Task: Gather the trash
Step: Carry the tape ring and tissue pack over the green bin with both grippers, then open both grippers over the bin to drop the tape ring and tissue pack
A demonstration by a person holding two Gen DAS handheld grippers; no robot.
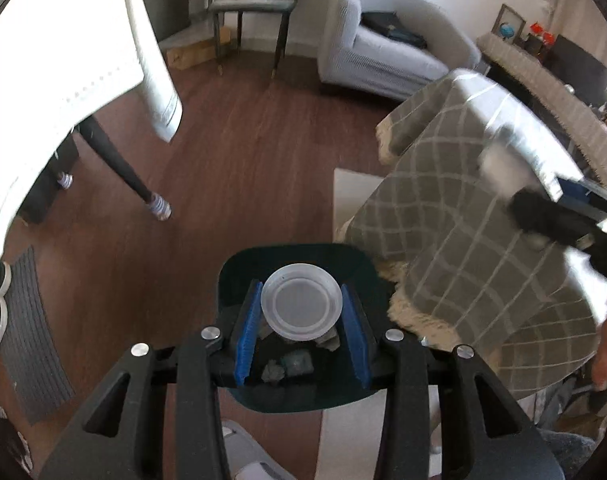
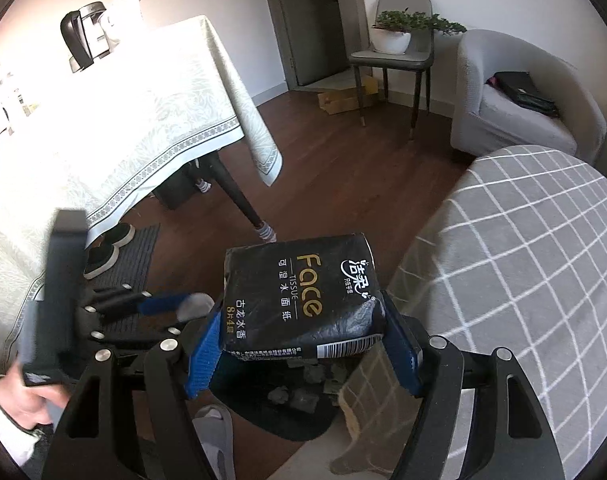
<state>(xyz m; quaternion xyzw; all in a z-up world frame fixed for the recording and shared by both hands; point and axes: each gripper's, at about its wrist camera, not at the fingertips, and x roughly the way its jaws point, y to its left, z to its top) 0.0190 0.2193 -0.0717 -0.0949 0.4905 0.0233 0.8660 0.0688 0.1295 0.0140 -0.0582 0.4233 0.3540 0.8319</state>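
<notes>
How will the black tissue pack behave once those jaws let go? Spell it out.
The tissue pack is likely soft: its plastic wrap crumples where the right gripper pinches it. It probably weighs little, since it sticks out from a hold on one end without drooping. Released, it should drop flat rather than roll, into the dark bin below.

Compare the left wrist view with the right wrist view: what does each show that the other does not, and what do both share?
Only the left wrist view shows the clear plastic lid face-on, clamped between the left gripper pads. Only the right wrist view shows the black tissue pack held in the right gripper, and the dark door. Both show the dark bin below holding crumpled scraps, the checked blanket and the grey armchair.
</notes>
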